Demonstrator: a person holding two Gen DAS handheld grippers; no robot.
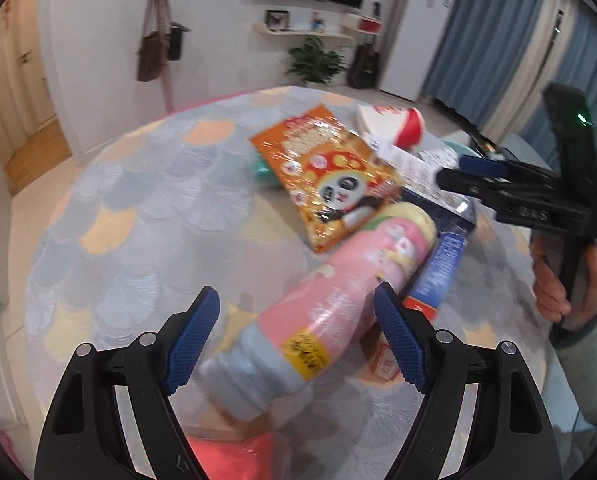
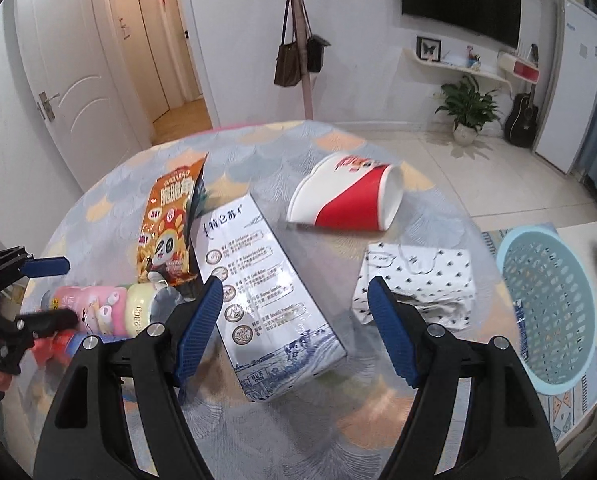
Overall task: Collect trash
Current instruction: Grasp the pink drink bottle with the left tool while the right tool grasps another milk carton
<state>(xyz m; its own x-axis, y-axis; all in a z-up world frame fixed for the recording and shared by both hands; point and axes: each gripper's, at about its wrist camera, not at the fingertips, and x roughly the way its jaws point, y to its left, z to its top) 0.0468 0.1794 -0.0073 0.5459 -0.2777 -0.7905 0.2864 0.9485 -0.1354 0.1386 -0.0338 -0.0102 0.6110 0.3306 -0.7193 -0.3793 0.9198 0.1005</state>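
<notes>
The left gripper [image 1: 296, 326] is hanging open over the round tabletop [image 1: 146, 216], its blue pads spread on either side of a pink bottle [image 1: 338, 300] that is lying on its side, not yet clamped. Beyond the bottle an orange panda snack bag [image 1: 330, 172] is lying flat, with a blue carton [image 1: 438, 268] just to the right. The right gripper [image 2: 294, 308] is also gaping wide above a white milk box [image 2: 270, 292]; farther off a red-and-white paper cup [image 2: 350, 200] is lying tipped over, a spotted paper bag [image 2: 418, 276] is sitting to the right, and a light blue basket [image 2: 550, 312] is sitting at the right edge.
</notes>
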